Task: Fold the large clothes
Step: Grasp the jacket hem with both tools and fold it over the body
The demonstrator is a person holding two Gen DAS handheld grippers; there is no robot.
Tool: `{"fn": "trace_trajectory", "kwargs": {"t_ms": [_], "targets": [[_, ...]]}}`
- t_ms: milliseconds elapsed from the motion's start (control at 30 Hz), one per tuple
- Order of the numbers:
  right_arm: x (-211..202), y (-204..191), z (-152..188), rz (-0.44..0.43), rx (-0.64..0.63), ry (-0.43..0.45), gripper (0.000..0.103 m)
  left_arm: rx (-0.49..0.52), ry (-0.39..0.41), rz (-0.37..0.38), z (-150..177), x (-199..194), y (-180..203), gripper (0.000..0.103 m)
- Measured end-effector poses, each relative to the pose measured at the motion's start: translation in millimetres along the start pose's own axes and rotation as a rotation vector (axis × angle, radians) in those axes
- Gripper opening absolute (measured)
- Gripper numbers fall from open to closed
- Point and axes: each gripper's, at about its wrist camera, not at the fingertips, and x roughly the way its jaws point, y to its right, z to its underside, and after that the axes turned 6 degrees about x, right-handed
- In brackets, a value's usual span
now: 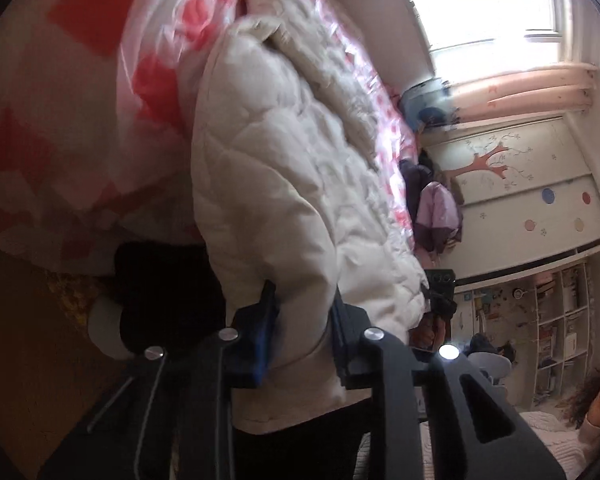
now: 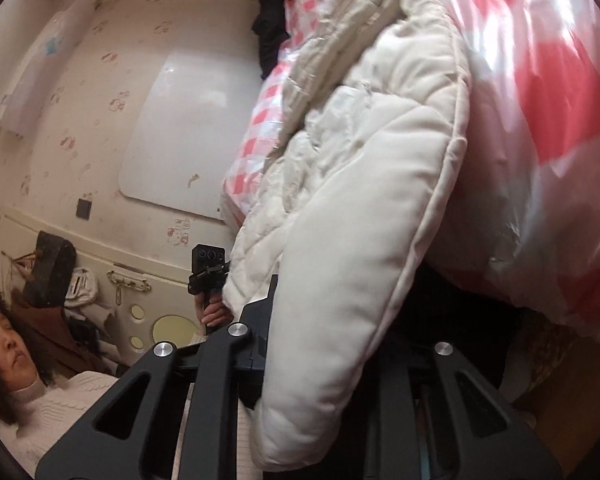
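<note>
A white quilted puffer jacket (image 1: 284, 168) hangs lifted off the pink-and-white checked bed cover (image 1: 112, 80). My left gripper (image 1: 304, 320) is shut on the jacket's lower edge, which fills the gap between its fingers (image 1: 260, 332). In the right wrist view the same jacket (image 2: 372, 184) hangs down between my right gripper's fingers (image 2: 260, 320); my right gripper (image 2: 332, 320) is shut on its padded edge. The right finger of that gripper is hidden by cloth. Each view shows the other gripper (image 1: 440, 292) held beyond the jacket (image 2: 208, 268).
The bed cover (image 2: 540, 100) bulges behind the jacket. A window (image 1: 484, 4), a decorated wardrobe (image 1: 532, 184) and shelves (image 1: 556, 328) stand beyond. A papered wall with a white board (image 2: 188, 136) lies opposite. The person's head (image 2: 8, 344) shows low in the right wrist view.
</note>
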Motion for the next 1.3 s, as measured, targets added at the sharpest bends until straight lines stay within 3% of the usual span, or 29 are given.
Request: {"fn": "trace_trajectory", "kwargs": {"t_ms": [67, 133, 167, 200, 300, 400, 467, 567, 600, 633, 700, 767, 867, 1067, 1200, 1300], "targets": [[0, 1, 0, 0.0, 0.008, -0.016, 0.022, -0.018, 0.037, -0.007, 3, -10, -8, 0.03], [1, 8, 0, -0.005, 0.042, -0.04, 0.025, -0.074, 0.037, -0.016, 6, -11, -26, 0.065], [0, 15, 0, -0.009, 0.064, -0.049, 0.033, -0.101, 0.023, -0.011, 10, -9, -40, 0.091], [1, 21, 2, -0.015, 0.081, -0.058, 0.044, -0.127, 0.003, 0.005, 12, -2, -51, 0.096], [6, 30, 8, -0.015, 0.113, -0.075, 0.053, -0.201, -0.055, 0.051, 21, 22, -84, 0.096], [13, 33, 10, -0.035, 0.124, -0.065, 0.057, -0.218, -0.037, 0.168, 28, 38, -101, 0.096], [18, 40, 10, -0.046, 0.14, -0.059, 0.057, -0.219, -0.01, 0.261, 29, 48, -104, 0.096], [26, 38, 12, -0.034, 0.11, -0.056, 0.056, -0.151, -0.011, 0.368, 30, 66, -80, 0.096], [27, 33, 12, -0.037, 0.085, -0.047, 0.042, -0.12, 0.002, 0.358, 29, 66, -71, 0.095], [27, 27, 13, -0.041, 0.052, -0.031, 0.035, -0.107, 0.023, 0.344, 28, 63, -63, 0.084], [22, 11, 14, -0.053, -0.017, 0.011, 0.019, -0.089, 0.052, 0.284, 24, 51, -46, 0.034], [17, -6, 14, -0.063, -0.076, 0.044, 0.015, -0.031, 0.095, 0.201, 19, 32, -20, 0.016], [5, -31, 11, -0.099, -0.148, 0.09, 0.013, 0.051, 0.167, 0.123, 11, -2, 25, 0.011], [-15, -64, 13, -0.238, -0.243, 0.179, 0.013, 0.147, 0.212, 0.149, 8, -34, 75, 0.01], [-21, -46, 10, -0.261, -0.187, 0.185, 0.013, 0.06, 0.175, 0.151, 9, -26, 54, 0.01], [-21, -45, -4, -0.278, -0.176, 0.196, 0.013, 0.003, 0.231, 0.181, 6, -32, 49, 0.01]]}}
